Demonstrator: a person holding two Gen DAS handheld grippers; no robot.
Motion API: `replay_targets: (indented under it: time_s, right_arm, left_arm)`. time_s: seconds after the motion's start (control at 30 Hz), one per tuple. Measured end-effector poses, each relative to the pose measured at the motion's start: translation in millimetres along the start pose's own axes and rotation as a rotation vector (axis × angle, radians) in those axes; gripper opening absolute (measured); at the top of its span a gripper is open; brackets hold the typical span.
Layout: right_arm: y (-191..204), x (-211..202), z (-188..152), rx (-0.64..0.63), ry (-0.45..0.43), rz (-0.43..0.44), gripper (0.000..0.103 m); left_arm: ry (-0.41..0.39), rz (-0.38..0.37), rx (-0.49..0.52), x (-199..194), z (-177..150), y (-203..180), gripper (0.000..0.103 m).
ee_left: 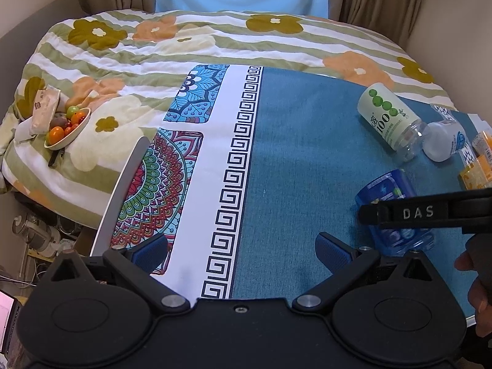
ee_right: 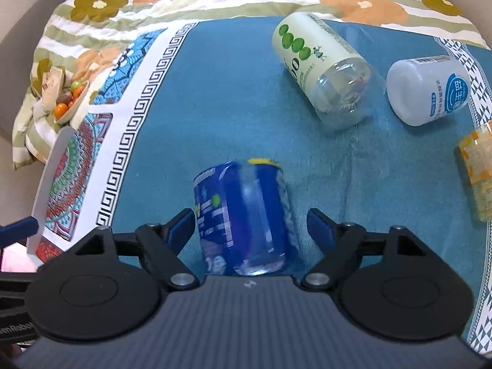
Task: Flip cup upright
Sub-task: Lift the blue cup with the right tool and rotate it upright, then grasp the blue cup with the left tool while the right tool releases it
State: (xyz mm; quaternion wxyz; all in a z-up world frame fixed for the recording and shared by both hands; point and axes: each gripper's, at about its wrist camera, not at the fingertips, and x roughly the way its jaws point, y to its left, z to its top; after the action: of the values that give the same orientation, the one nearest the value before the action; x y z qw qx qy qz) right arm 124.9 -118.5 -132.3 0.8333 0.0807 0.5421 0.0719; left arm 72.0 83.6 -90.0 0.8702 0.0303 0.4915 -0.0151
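Right gripper (ee_right: 250, 221): jaws spread wide, straddling the blue cup (ee_right: 246, 215), which lies on its side on the teal tablecloth (ee_right: 215, 98); neither pad (ee_right: 181, 226) appears to touch it, so nothing is held. Left gripper (ee_left: 241, 249): jaws wide apart, empty, hovering over the cloth, well left of the cup. Recommendation: close squarely on the cup's mid-body, since the thin clear plastic will likely flex or squirt out if pinched near an end; lift slightly before rotating so the rim clears the cloth. Nearby hazards: green-dotted cup (ee_right: 323, 67), white cup (ee_right: 427, 89) and orange cup (ee_right: 476, 172), all lying down; keep the swing away from them
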Motion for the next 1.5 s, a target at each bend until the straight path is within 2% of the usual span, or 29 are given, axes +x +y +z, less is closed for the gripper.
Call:
replay_targets:
  time_s: [0.63, 0.9, 1.13, 1.33, 1.5]
  right_arm:
    - [-4, -16, 6, 0.025, -0.013, 0.104, 0.095]
    - [-18, -56, 16, 0.043, -0.098, 0.124, 0.095]
    - [-59, -105, 9, 0.057, -0.198, 0.054, 0.095]
    - [-103, -118, -9, 0.128, -0.218, 0.016, 0.095]
    - [-131, -110, -22, 0.181, -0.19, 0.012, 0.095]
  left_arm:
    - [-0.006, 0.007, -0.005, -6, 2, -9, 0.103]
    - [0.005, -0.013, -0.015, -12, 11, -24, 0.103]
    - [0.103, -0.107, -0.038, 2, 47, -62, 0.102]
    - [0.244, -0.106, -0.094, 37, 63, -91, 0.092]
    - [0.295, -0.085, -0.125, 55, 65, -100, 0.092]
